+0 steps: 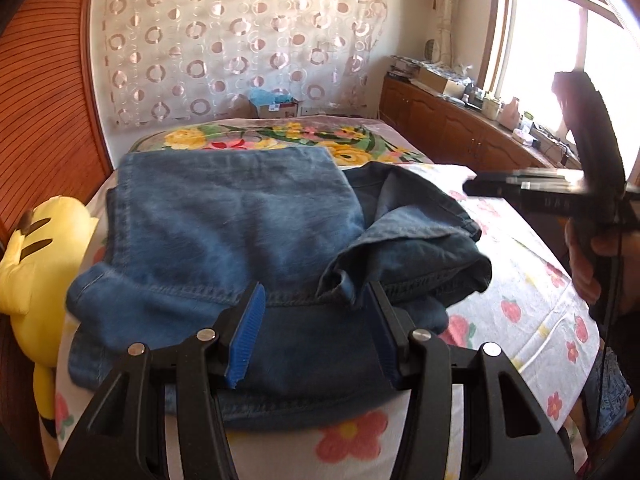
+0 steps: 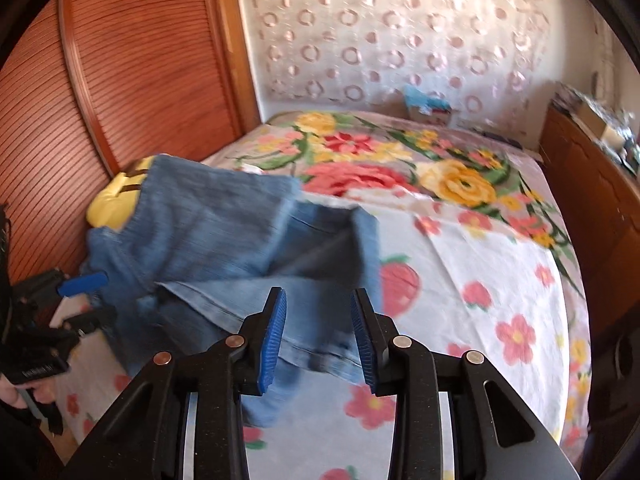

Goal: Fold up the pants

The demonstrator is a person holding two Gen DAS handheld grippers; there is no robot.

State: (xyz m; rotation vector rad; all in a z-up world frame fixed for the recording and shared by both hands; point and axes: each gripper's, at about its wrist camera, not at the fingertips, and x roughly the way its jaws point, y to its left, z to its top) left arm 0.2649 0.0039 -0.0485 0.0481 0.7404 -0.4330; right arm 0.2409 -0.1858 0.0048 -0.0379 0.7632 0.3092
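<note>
Broadly, everything sits on or beside the bed [image 2: 480,264], which is covered by a white sheet printed with pink flowers and, farther back, a blanket [image 2: 400,160] with large red and yellow blooms. Left of the bed stands a ribbed wooden panel [image 2: 132,60]; to its right runs a low wooden cabinet [image 1: 448,120] cluttered on top, under a bright window. The pants [image 1: 224,232], blue denim, lie folded into a thick stack at the near left corner of the bed, one flap turned up loosely on the right side. A yellow plush toy [image 1: 36,256] is wedged between the pants and the wooden panel. The left hand-held gripper [image 1: 316,332] hovers low over the near edge of the pants, its blue pads parted about halfway and pressing on nothing. The right hand-held gripper [image 2: 318,336] is partly open above the folded denim, empty.
</note>
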